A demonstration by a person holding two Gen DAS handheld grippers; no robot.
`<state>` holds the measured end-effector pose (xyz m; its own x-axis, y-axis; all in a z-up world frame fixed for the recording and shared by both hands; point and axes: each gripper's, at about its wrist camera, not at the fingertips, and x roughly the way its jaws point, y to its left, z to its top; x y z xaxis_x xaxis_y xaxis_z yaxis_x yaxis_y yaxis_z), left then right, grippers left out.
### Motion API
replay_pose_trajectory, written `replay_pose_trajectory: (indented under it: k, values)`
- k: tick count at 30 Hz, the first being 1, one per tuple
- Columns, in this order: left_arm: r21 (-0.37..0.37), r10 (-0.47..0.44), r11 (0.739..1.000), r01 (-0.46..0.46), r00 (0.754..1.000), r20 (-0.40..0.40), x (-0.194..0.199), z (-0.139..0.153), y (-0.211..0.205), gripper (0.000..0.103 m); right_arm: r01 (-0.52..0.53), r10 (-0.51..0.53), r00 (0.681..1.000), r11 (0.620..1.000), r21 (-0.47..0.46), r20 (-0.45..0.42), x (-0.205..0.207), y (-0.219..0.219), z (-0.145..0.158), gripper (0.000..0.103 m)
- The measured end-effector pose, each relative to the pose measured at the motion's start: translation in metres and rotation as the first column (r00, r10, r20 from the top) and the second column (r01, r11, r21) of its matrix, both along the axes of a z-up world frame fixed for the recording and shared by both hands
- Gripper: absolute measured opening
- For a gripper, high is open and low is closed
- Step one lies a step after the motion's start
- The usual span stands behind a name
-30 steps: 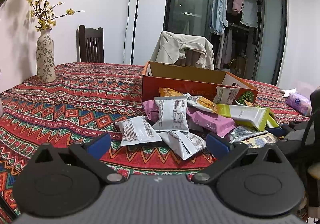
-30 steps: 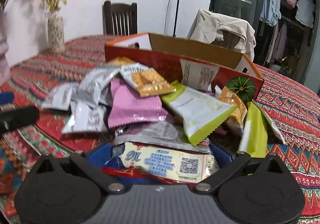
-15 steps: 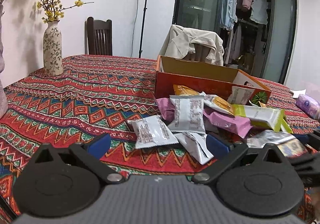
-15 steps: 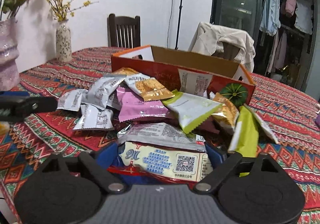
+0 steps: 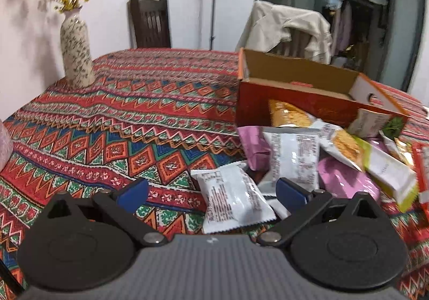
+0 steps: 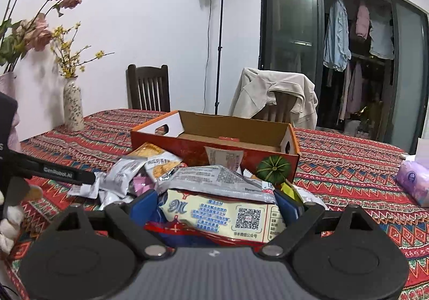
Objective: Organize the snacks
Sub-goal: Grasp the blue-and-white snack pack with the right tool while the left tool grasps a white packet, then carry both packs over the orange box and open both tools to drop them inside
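A pile of snack packets (image 5: 316,155) lies on the patterned tablecloth in front of an open orange cardboard box (image 5: 297,96). My left gripper (image 5: 211,194) is open, low over the table, with a white packet (image 5: 230,200) lying between its fingers. My right gripper (image 6: 215,207) is shut on a cream and red snack packet (image 6: 228,215) with a QR code, along with a silver packet (image 6: 214,179), lifted above the pile and facing the box (image 6: 214,144). The left gripper's finger (image 6: 53,172) shows at the left of the right wrist view.
A patterned vase (image 5: 76,58) with yellow flowers stands at the table's far left. A dark wooden chair (image 5: 150,23) and a chair draped with a beige jacket (image 6: 273,96) stand behind the table. A purple tissue pack (image 6: 413,182) lies at the right.
My right gripper has risen with its packets, lifting them above the pile toward the box. My left gripper has moved forward and right, closer to the white packet.
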<state>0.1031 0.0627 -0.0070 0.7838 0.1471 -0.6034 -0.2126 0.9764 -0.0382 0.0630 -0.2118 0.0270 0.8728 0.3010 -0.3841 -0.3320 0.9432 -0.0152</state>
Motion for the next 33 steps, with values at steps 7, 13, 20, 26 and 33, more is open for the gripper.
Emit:
replay_pose_trajectory:
  k: [7, 13, 20, 26, 33]
  values:
    - [-0.056, 0.049, 0.997, -0.052, 0.997, -0.061, 0.02, -0.009, 0.01, 0.086, -0.007, 0.007, 1.0, 1.0, -0.004, -0.004, 0.007, 0.004, -0.003, 0.091]
    - [-0.097, 0.011, 0.995, -0.017, 0.997, -0.071, 0.018, -0.014, 0.011, 0.051, -0.007, 0.008, 1.0, 1.0, 0.004, -0.02, 0.011, 0.003, -0.008, 0.091]
    - [-0.087, 0.013, 0.996, -0.015, 1.0, -0.025, 0.004, -0.003, 0.011, 0.05, -0.004, 0.004, 1.0, 1.0, 0.012, -0.019, 0.013, 0.002, -0.009, 0.091]
    - [-0.068, -0.002, 0.998, 0.007, 0.998, 0.066, -0.005, 0.025, 0.009, 0.05, 0.006, -0.006, 1.0, 1.0, 0.022, 0.003, 0.018, -0.001, -0.003, 0.091]
    - [-0.034, -0.051, 0.998, 0.056, 0.988, 0.145, 0.009, 0.058, -0.007, 0.05, 0.024, -0.026, 0.999, 0.998, 0.057, 0.044, 0.032, -0.005, 0.012, 0.091]
